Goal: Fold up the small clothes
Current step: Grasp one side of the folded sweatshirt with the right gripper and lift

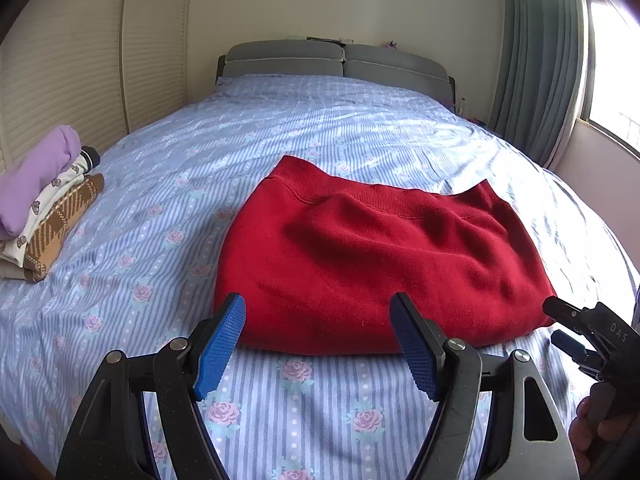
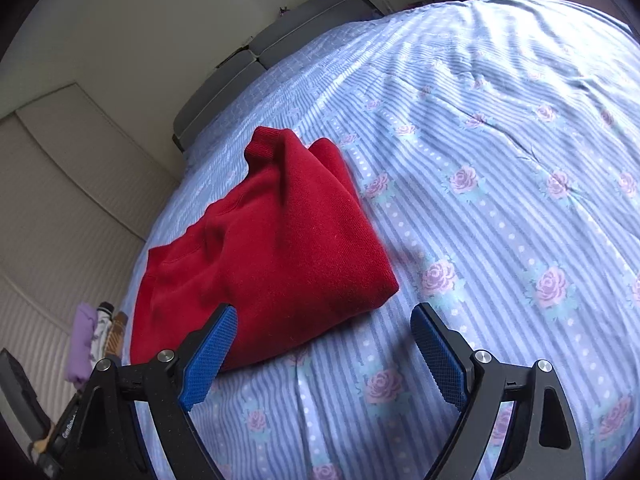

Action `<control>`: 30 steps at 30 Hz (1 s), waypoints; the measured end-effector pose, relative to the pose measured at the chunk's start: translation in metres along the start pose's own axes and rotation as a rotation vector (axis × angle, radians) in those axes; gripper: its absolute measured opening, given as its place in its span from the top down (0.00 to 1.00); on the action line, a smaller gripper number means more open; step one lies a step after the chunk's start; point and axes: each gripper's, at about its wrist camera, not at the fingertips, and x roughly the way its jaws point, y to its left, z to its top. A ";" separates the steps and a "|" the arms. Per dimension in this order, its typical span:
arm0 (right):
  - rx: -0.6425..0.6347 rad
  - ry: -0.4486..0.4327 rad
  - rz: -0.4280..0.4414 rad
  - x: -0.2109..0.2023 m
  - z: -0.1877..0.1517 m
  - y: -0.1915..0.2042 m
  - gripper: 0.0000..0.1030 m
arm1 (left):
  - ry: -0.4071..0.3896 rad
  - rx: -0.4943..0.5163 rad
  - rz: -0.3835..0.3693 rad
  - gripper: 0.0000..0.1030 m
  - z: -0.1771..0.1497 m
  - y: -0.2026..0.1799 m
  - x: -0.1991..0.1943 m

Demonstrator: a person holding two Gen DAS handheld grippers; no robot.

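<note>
A red knit garment [image 1: 372,256] lies folded into a compact rectangle on the bed, ribbed hem at its far edge. It also shows in the right wrist view [image 2: 272,256]. My left gripper [image 1: 318,312] is open and empty, its blue pads just short of the garment's near edge. My right gripper [image 2: 324,320] is open and empty, hovering above the garment's near right corner. The right gripper also shows at the lower right of the left wrist view [image 1: 560,324], beside that corner.
The bed [image 1: 320,128] has a blue striped sheet with roses. A stack of folded clothes [image 1: 44,200], purple on top, sits at its left edge, also seen in the right wrist view [image 2: 96,336]. A grey headboard [image 1: 336,62], louvred wardrobe doors [image 1: 72,80] and green curtains [image 1: 536,60] surround it.
</note>
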 end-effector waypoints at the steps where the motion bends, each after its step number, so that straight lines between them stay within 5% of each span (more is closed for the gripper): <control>1: 0.012 0.005 0.014 0.003 0.000 -0.001 0.13 | -0.003 -0.001 0.002 0.28 0.001 0.000 0.001; 7: 0.061 0.038 0.060 0.029 0.004 -0.003 0.24 | -0.010 -0.004 0.008 0.26 0.006 -0.004 0.006; 19: 0.141 0.056 0.099 0.059 0.024 -0.001 0.24 | -0.021 -0.027 0.009 0.26 0.015 -0.006 0.007; 23: 0.116 -0.001 0.083 0.043 0.023 0.011 0.54 | -0.024 -0.032 0.014 0.26 0.015 -0.002 0.005; 30: -0.130 -0.140 -0.048 0.012 0.023 0.079 0.64 | -0.024 -0.079 0.047 0.26 0.015 0.022 -0.008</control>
